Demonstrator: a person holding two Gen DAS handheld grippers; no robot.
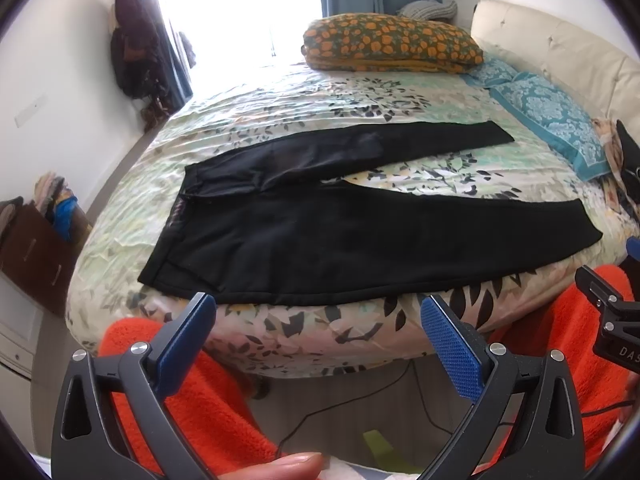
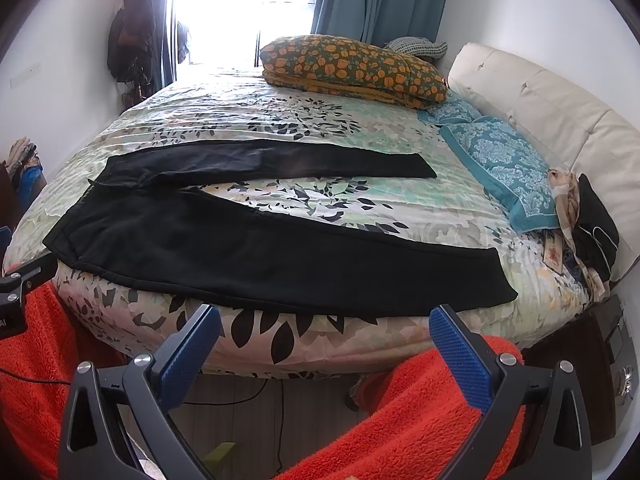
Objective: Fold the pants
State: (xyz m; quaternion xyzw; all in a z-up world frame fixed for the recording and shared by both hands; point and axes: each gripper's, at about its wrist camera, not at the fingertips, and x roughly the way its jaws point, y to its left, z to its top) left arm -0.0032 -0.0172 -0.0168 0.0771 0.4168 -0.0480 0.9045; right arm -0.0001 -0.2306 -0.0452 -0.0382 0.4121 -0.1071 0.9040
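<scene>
So I've got the black fabric pants (image 1: 280,232) spread flat on the bed with the leafy floral sheet (image 1: 320,96), waistband to the left, both legs splayed out to the right in a V, near leg running along the bed's front edge. My left tongs (image 1: 318,312) are spread wide with nothing in them, hovering just short of that edge. Right tongs (image 2: 324,322) same deal, spread and empty. Orange fuzzy fabric (image 2: 400,420) sits below both, maybe a blanket, hard to tell. An orange-flowered pillow (image 2: 352,68) sits at the far side.
</scene>
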